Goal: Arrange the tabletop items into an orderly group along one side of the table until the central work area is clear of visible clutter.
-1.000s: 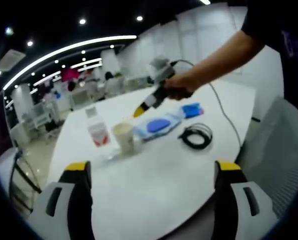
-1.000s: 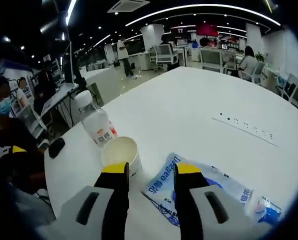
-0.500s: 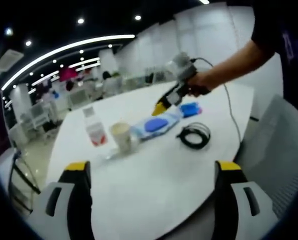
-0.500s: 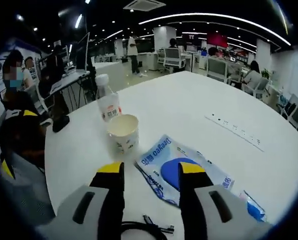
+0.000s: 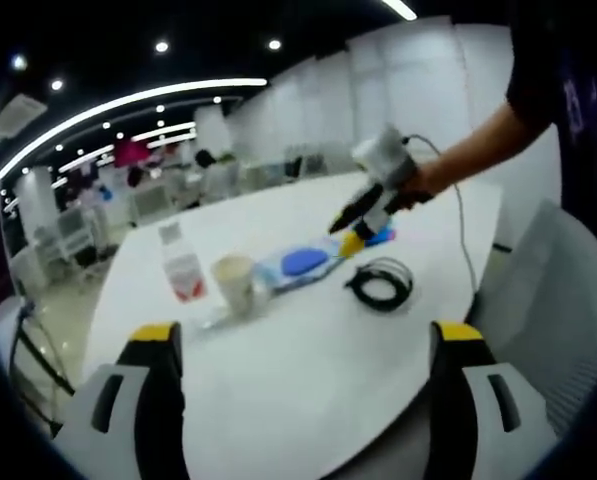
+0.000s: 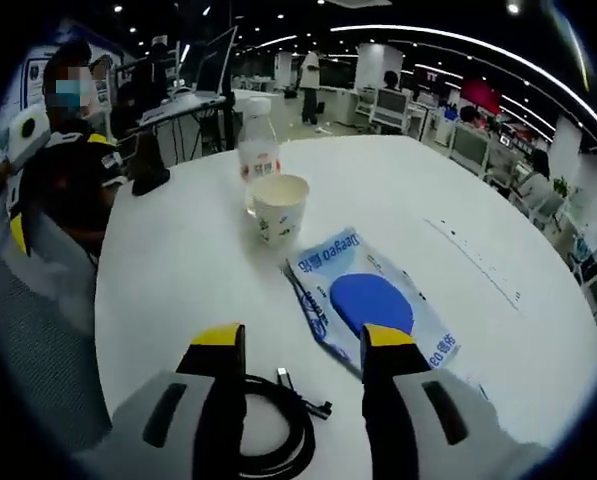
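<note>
Right gripper (image 6: 298, 345) is hovered above the coiled cable (image 6: 268, 435), fingers apart, nothing held. Left gripper (image 5: 303, 345) fingers wide, empty. Cable pickup is judged next: lowering, then closing.

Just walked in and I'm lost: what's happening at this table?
A person is tidying a white table with two handheld grippers. The right gripper hangs open above a black cable, holding nothing. The left gripper is open, back near the table edge. A bottle, paper cup and blue wipes pack lie untouched.

Grey left gripper (image 5: 303, 345) yellow-tipped (right gripper (image 6: 303, 345) alike), dark short sleeve (image 5: 538, 60), black cable (image 5: 460, 235)
</note>
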Available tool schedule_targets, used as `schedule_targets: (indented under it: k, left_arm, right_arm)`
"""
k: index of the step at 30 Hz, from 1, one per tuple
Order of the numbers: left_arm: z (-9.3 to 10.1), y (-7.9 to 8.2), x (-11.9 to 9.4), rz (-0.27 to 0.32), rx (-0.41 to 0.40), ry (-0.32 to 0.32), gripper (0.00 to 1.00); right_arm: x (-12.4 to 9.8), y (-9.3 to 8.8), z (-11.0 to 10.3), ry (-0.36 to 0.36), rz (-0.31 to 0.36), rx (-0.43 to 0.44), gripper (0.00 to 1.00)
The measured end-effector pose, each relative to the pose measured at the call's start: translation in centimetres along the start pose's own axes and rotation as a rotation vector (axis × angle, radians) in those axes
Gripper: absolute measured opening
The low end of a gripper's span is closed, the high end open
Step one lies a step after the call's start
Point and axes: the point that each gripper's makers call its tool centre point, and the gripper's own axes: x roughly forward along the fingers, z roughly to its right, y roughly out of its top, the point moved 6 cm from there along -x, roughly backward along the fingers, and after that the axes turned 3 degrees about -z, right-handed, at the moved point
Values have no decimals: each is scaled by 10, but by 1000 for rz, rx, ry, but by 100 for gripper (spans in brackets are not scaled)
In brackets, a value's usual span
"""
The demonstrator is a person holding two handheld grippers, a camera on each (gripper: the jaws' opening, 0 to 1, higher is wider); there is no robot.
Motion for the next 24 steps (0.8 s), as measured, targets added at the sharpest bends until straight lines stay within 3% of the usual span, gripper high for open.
schedule_targets:
  k: [7, 15, 17, 24]
  left_arm:
    - [0, 0, -1, 2, 2, -1, 99]
    - [0, -1, -2, -2, -1, -1, 99]
    - [0, -2, -3, -2, 1, -2, 99]
    - [1, -3, -3, -11, 10, -16, 99]
  right_arm:
    - [0, -10, -7, 38, -28, -95, 43]
    - [7, -26, -13, 105, -128, -243, 40]
    - [7, -30, -13, 106, -178, -243, 40]
    - [11, -33, -11, 126, -213, -316, 36]
